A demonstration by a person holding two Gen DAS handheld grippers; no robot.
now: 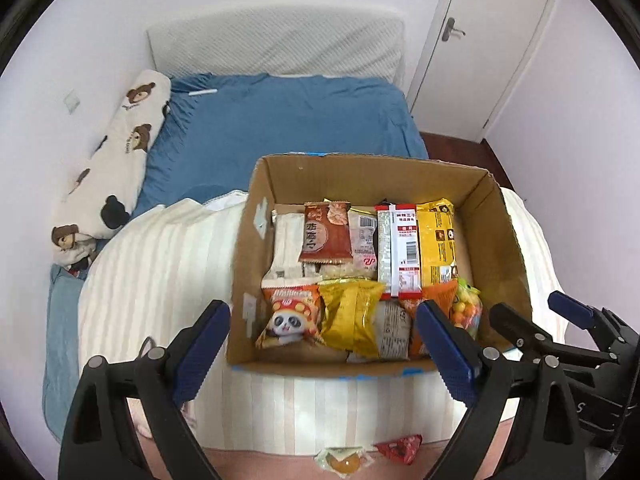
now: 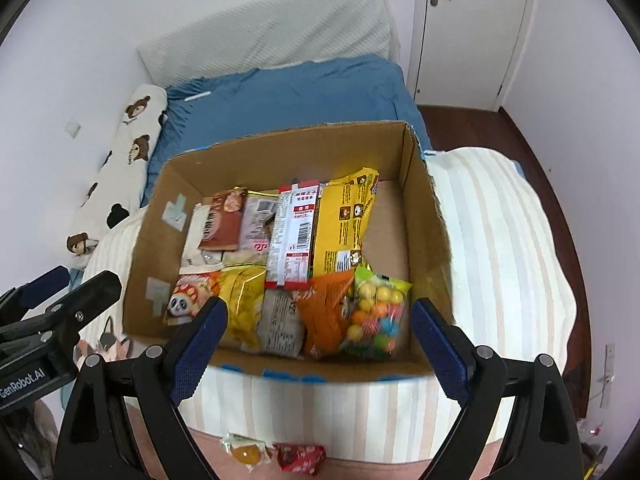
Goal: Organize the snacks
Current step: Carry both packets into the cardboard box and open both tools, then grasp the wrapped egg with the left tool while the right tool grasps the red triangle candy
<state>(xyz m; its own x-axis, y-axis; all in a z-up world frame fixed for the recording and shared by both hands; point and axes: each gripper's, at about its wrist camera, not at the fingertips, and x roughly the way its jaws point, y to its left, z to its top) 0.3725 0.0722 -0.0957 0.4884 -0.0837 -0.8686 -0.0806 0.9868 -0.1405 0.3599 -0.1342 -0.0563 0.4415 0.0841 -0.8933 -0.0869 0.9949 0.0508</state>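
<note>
A small bedroom with plain white walls [image 1: 100,20]. A bed covered in a blue sheet [image 1: 288,120] has a white padded headboard [image 1: 276,40] against the far wall. A white door [image 1: 480,40] with a metal lever handle [image 1: 452,30] stands at right, above dark wood floor [image 2: 472,120].

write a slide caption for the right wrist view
Open right gripper above a cardboard box of snack packets on a striped blanket, two wrapped candies outside.
</note>
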